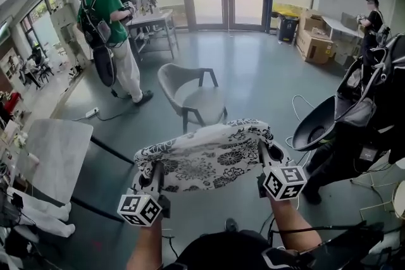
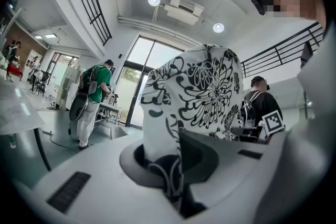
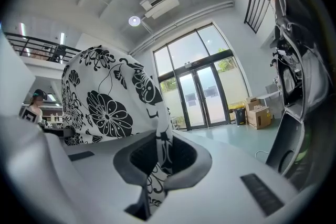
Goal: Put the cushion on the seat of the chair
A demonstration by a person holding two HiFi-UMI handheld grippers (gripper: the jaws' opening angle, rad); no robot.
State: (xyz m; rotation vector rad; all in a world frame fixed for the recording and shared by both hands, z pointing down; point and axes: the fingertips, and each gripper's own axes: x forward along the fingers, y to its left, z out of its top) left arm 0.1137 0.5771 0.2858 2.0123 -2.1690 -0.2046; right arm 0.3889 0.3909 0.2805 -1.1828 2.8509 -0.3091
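A white cushion (image 1: 205,155) with black flower print hangs in the air between my two grippers. My left gripper (image 1: 154,175) is shut on its left edge, and the cloth (image 2: 194,92) rises from between the pads there. At the other side my right gripper (image 1: 261,152) is shut on the right edge, with the cloth (image 3: 105,107) pinched between its pads. The grey chair (image 1: 190,93) stands on the floor just beyond the cushion, its seat (image 1: 205,103) bare and partly hidden by the cushion's far edge.
A white table (image 1: 54,158) stands at the left. One person in a green shirt (image 1: 111,28) stands behind the chair by a desk (image 1: 152,22). Another person (image 1: 372,25) and cardboard boxes (image 1: 313,41) are at the back right. Dark equipment (image 1: 361,117) and cables (image 1: 297,104) crowd the right side.
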